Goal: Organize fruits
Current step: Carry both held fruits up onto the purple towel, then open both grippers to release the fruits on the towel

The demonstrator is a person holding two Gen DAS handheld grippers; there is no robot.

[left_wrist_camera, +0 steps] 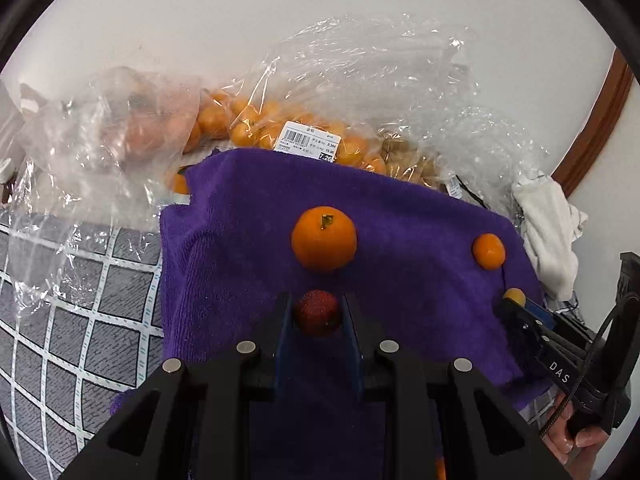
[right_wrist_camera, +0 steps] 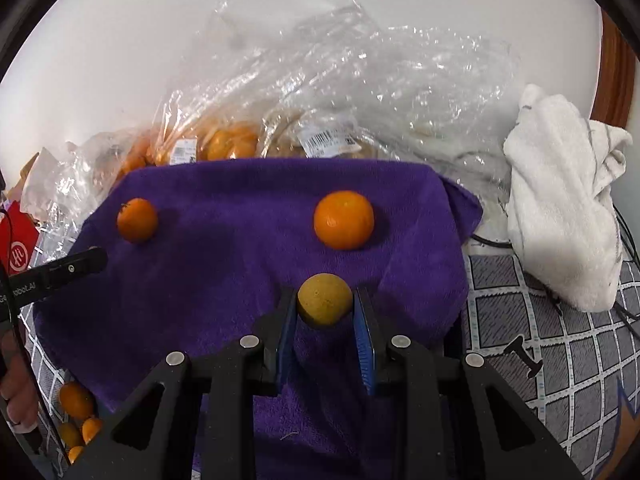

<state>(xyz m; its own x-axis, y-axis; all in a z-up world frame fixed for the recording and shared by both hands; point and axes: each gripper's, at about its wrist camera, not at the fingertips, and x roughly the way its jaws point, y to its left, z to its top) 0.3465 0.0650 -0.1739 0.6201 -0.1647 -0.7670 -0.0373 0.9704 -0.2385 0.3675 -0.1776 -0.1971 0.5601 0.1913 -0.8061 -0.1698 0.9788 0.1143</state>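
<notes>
evidently sorting onto purple terry towel (left_wrist_camera: 400, 216) — left gripper (left_wrist_camera: 318, 314) clenched on dark red bumpy round fruit (left_wrist_camera: 318, 312), frame centre; right gripper (right_wrist_camera: 325, 300) grasping yellow-green round fruit (right_wrist_camera: 325, 299), lower centre — two oranges laid spaced apart.

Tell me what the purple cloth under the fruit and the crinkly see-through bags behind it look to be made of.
Purple cloth: looks like soft microfibre or terry towelling, matte and fuzzy; short pile shows, and it folds softly at the edges. Crinkly see-through bags: thin clear plastic film, glossy; sharp creases catch bright glints, fruit shows through, and printed barcode labels are stuck on. The exact fibre or plastic cannot be told.
</notes>
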